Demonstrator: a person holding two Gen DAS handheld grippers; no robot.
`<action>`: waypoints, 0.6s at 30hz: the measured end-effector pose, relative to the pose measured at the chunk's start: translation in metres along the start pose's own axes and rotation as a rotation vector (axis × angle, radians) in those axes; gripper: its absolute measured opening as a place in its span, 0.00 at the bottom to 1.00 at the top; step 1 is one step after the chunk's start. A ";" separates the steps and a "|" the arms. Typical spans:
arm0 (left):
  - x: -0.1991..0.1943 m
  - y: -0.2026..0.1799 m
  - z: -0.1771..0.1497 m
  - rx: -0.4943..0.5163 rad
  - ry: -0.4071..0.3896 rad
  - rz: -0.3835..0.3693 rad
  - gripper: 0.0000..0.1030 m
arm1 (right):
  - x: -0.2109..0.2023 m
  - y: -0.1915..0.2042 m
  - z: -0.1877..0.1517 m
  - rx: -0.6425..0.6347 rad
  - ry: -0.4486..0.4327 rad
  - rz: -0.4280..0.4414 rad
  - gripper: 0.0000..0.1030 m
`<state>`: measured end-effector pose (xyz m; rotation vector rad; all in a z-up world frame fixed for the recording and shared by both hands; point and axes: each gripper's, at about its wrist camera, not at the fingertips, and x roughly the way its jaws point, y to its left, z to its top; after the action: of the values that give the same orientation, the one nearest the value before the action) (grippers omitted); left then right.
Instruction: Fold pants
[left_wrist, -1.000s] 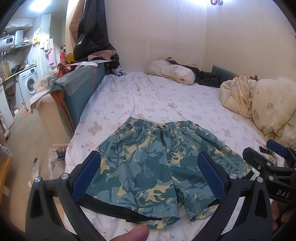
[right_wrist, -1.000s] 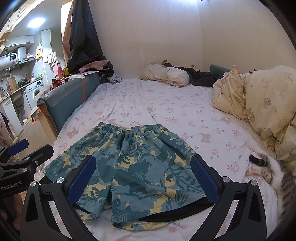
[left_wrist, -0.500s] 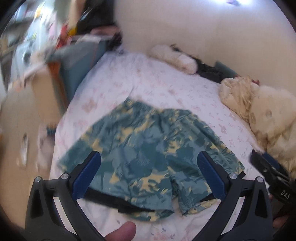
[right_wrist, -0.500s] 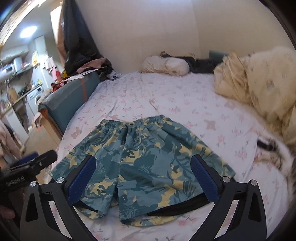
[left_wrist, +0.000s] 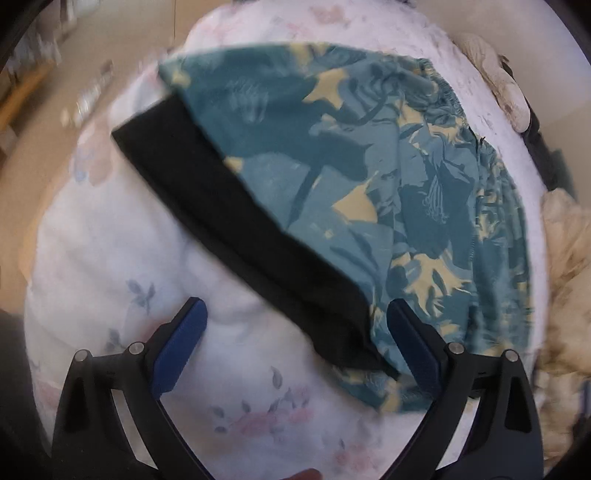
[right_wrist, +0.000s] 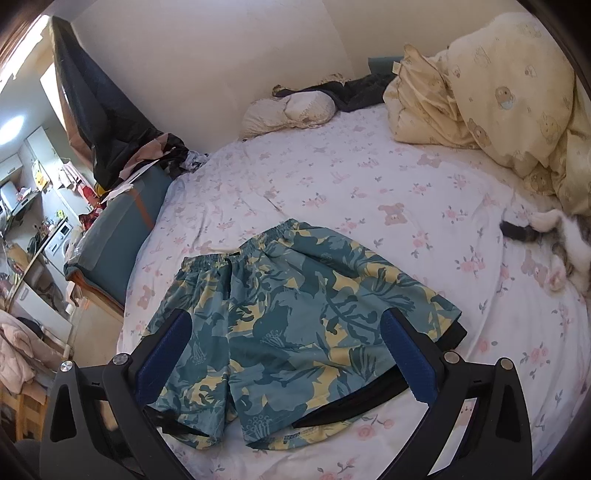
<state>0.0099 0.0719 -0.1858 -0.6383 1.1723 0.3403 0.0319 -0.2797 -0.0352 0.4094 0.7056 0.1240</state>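
Teal and yellow leaf-print shorts lie flat on the floral bed sheet, waistband toward the far wall. In the left wrist view the shorts fill the frame, and a black lining strip shows along one leg hem. My left gripper points steeply down at that hem corner. Its jaws are closing but still wide, with the hem's edge between them and the pads not pressing on it. My right gripper hovers open above the leg ends of the shorts.
A cat lies on the sheet at the right. A yellow bear-print duvet is heaped at the back right and a pillow rests by the wall. A teal padded panel borders the bed's left edge, with floor beyond it.
The left gripper has dropped and tipped down close over the shorts' leg hem, rolling as it went. The right gripper has rolled and shifted a little. The shorts lie as before.
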 end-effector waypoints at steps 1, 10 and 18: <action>0.002 -0.006 -0.001 0.018 -0.009 0.000 0.93 | 0.000 -0.002 0.000 0.006 0.004 -0.001 1.00; -0.003 -0.027 0.016 0.065 0.125 0.033 0.71 | 0.027 -0.071 0.005 0.144 0.130 -0.122 1.00; -0.046 -0.069 0.022 0.252 0.049 0.039 0.78 | 0.078 -0.173 0.036 0.290 0.235 -0.203 0.98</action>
<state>0.0484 0.0358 -0.1178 -0.4066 1.2520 0.2058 0.1099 -0.4297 -0.1276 0.6039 0.9977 -0.1262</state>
